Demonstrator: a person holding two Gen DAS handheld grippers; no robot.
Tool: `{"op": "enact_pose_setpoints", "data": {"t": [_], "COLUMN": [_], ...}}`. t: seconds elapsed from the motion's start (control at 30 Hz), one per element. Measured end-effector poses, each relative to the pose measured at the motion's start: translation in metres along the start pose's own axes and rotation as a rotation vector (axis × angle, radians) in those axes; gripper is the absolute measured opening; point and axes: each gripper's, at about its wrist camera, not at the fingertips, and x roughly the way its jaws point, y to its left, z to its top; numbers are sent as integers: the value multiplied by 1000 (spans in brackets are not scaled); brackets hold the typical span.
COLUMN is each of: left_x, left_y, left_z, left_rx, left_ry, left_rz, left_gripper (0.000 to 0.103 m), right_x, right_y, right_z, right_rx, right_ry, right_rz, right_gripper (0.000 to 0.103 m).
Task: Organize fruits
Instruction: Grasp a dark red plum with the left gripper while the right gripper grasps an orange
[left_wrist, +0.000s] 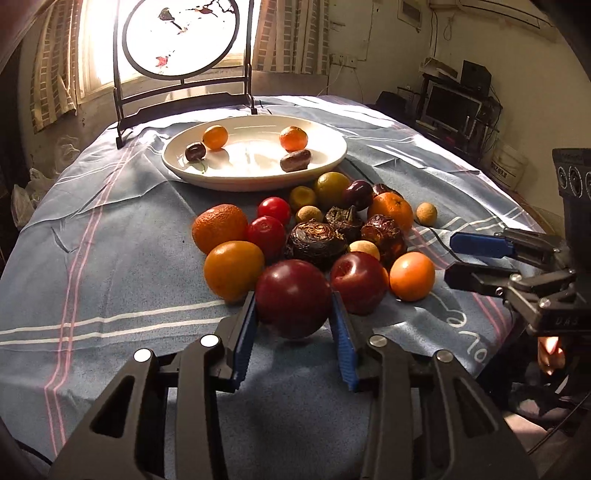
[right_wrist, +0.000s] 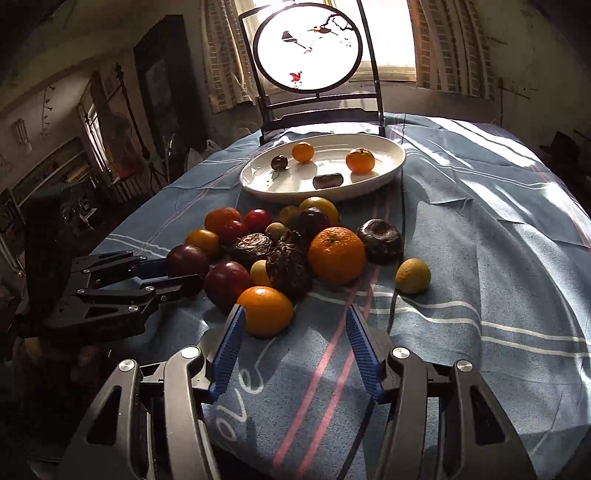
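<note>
Your left gripper (left_wrist: 293, 312): blue pads on either side of a dark red plum (left_wrist: 293, 297) at the near edge of the fruit pile, both pads touching its flanks, pinching it. Your right gripper (right_wrist: 293, 325): jaws spread, nothing pressed; an orange fruit (right_wrist: 265, 311) lies just beside the left pad, with bare cloth across the rest of the gap. Pile beyond: a second plum (left_wrist: 357, 282) touching the first, red tomatoes (left_wrist: 266, 233), a large mandarin (right_wrist: 336, 254), dark wrinkled water chestnuts (left_wrist: 315, 243), small tan longans (right_wrist: 413, 276). White oval plate (left_wrist: 325, 162) behind the pile: holds two small oranges, a cherry (left_wrist: 195, 151) and a brown date (left_wrist: 295, 160), well apart from each other. All rest on your blue striped tablecloth (left_wrist: 110, 258). At the far edge stands a round painted screen (right_wrist: 308, 51) in a dark frame, backlit by the window.
</note>
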Motion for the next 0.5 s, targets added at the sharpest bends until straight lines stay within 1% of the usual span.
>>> {"op": "enact_pose_setpoints", "data": {"t": [0.07, 0.13, 0.23, 0.27, 0.4, 0.5], "left_x": [-8, -13, -15, -15, -16, -22], "left_y": [5, 8, 12, 12, 14, 13], "left_z": [0, 0, -2, -3, -3, 1], "left_rx": [-13, -26, -33, -36, -49, -48], "left_ry": [-15, -21, -20, -18, -22, -44], "left_rz": [6, 8, 13, 11, 2, -8], "left_gripper": [37, 37, 37, 37, 37, 37], "right_x": [7, 15, 26, 27, 19, 2], "right_y": [7, 9, 7, 6, 7, 3], "right_z": [2, 4, 6, 5, 3, 12], "right_rx": [-14, -8, 20, 27, 29, 47], "right_ry": [10, 23, 48, 46, 31, -18], "right_rz": [13, 21, 38, 42, 68, 108], "right_gripper": [56, 53, 43, 39, 38, 38]}}
